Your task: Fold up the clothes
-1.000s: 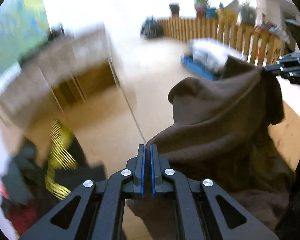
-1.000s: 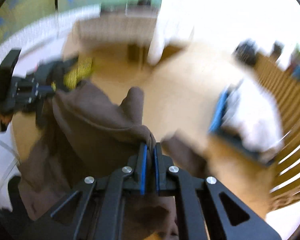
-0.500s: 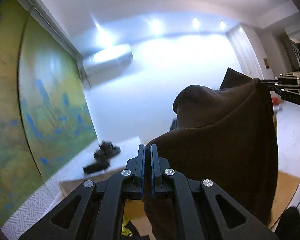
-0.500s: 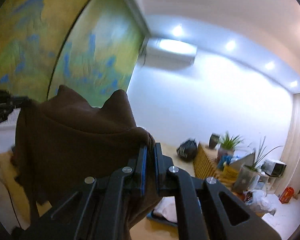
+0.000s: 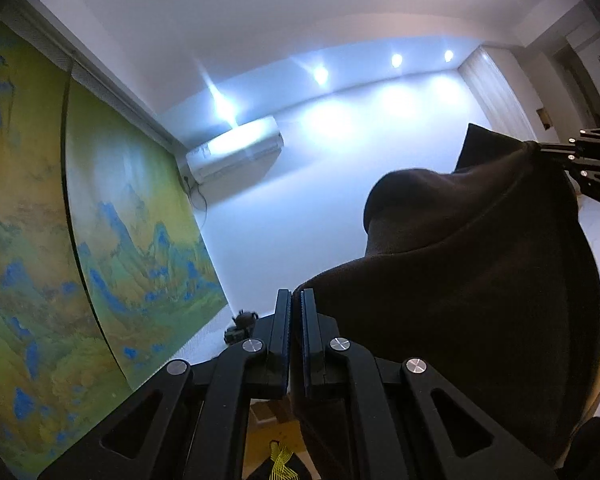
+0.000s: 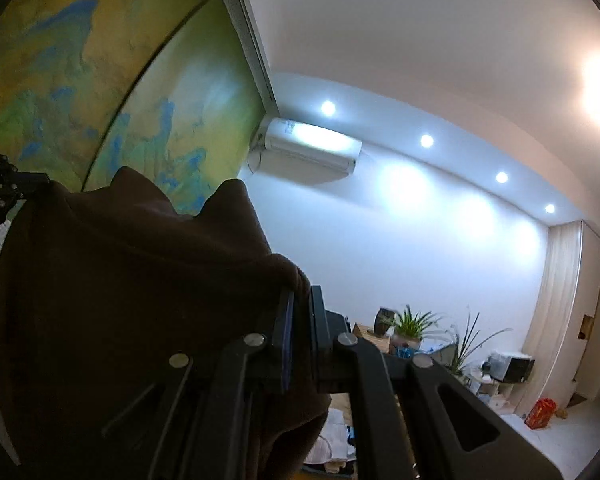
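A dark brown fleece garment (image 5: 480, 300) hangs in the air between my two grippers. My left gripper (image 5: 296, 300) is shut on one edge of it at the bottom centre of the left wrist view. My right gripper (image 6: 300, 304) is shut on another edge of the same garment (image 6: 120, 300). The right gripper shows at the right edge of the left wrist view (image 5: 568, 154), and the left gripper at the left edge of the right wrist view (image 6: 32, 186), each gripping the cloth. Both views tilt up toward the ceiling.
A yellow-green landscape mural (image 5: 80, 260) covers the left wall, with an air conditioner (image 5: 236, 152) beside it. Potted plants (image 6: 412, 324) and clutter stand at the far right. A black and yellow garment (image 5: 282, 462) lies below. White clothes (image 6: 336, 440) lie below the right gripper.
Both grippers have lifted the brown garment high; the views swung from the floor and table up to the wall and ceiling. The grip on the cloth is unchanged.
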Available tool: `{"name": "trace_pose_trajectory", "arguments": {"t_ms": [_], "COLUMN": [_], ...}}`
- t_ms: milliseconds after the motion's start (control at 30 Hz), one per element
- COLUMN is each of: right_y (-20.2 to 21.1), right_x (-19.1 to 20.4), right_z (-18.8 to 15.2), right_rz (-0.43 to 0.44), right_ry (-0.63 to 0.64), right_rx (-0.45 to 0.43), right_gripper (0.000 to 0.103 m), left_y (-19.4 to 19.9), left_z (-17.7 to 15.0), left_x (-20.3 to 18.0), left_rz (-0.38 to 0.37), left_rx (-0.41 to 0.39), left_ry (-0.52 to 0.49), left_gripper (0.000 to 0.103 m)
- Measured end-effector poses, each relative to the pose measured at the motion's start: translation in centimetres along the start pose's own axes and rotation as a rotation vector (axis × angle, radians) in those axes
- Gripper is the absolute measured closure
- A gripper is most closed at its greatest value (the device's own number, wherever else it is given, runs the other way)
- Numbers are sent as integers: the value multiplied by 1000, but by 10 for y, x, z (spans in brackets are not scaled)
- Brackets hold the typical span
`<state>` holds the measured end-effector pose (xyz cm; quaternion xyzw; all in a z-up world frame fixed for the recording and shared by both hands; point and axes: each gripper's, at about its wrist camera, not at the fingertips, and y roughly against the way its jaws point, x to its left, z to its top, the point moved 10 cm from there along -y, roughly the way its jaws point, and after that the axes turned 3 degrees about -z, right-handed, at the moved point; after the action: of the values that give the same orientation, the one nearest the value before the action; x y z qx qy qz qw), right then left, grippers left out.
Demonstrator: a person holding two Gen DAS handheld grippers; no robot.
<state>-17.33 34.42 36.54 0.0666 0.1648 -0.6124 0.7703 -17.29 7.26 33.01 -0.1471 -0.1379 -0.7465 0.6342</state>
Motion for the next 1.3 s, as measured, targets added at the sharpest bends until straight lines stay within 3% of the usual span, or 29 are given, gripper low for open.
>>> {"name": "trace_pose_trajectory", "arguments": {"t_ms": [167,300,367,433,533,633,733,767,833,967,1067,1167,1300], "right_y": [-92,-185,-236,-288,-362,-391,-388,-383,-362,-297,-272,-262,-269], "right_x": [29,63,78,95,132,161,148,140,131,141,165,185,184], "right_z": [-64,-135,-179,-234,-338,-436,-465,-466,-470,-504,-534,-557,-581], "right_rz": [11,15,12,-3,20,145,155,148,189,312,396,367,306], "right_ry": [23,42,43,48,131,115,74,73,52,-25,-67,39,115], "right_rx": [116,225,292,370,586,840,917,915,927,1004,1087,1097,1120], "right_gripper": [97,97,97,96,90,90,88,81,71,70,70,70,70], "left_y": [-93,-217,-279,-310,-356,-399,-442,-454,-426,-344,-315,-309,-316], "left_z": [-46,-120,-160,-207,-277,-346,-414,-435,-437,-447,-468,-500,-528], "left_x": [-2,-19,-31,-46,-70,-93,-116,-123,-119,-160,-195,-215,-193], "left_rz": [-13,-38,-54,-76,-110,-143,-177,-188,-190,-399,-496,-472,-376], "left_rx": [113,267,345,428,554,679,805,844,849,870,921,975,1003], "left_ry": [2,-2,-3,-2,1,3,5,7,33,70,67,0,-50], "left_gripper": [99,99,99,99,97,96,96,96,96,92,92,92,92]}}
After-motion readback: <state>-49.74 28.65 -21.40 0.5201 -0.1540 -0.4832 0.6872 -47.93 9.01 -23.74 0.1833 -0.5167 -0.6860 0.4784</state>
